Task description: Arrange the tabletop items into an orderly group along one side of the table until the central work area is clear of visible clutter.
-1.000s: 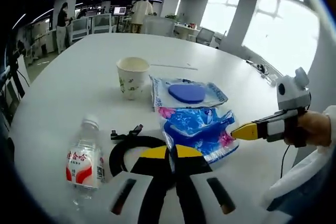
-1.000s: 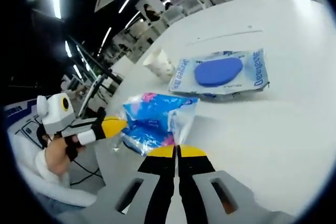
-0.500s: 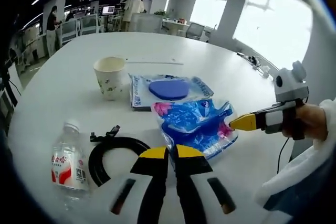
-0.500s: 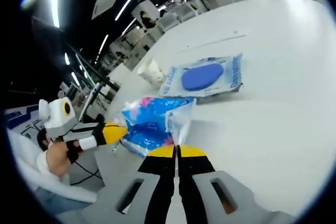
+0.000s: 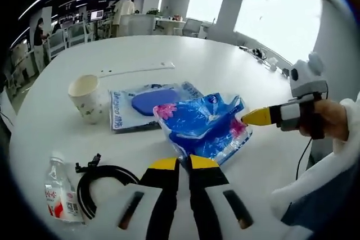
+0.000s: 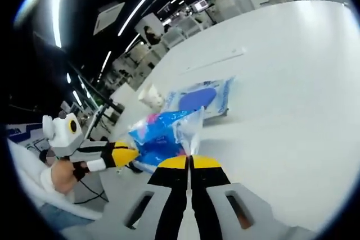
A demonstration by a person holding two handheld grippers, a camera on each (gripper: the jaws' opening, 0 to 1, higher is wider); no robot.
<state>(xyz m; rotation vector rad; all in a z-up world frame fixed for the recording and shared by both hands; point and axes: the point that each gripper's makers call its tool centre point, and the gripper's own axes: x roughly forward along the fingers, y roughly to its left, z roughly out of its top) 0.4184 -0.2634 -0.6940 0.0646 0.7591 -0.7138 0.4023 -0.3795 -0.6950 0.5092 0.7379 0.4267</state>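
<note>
Blue bag (image 5: 203,127) higher between both closed tongs (image 5: 179,163); table (image 5: 225,77) unchanged

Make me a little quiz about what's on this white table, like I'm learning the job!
1. True or false: the paper cup is lying on its side.
2. What does each hand-held gripper pinch? A) the black cable B) the blue plastic bag C) the water bottle
3. Fill in: the flat packet with the blue oval sits between the cup and the ____.

Key
1. False; it stands upright.
2. B; the left hand-held gripper and the right hand-held gripper are both shut on the bag's edges.
3. Bag.
</note>
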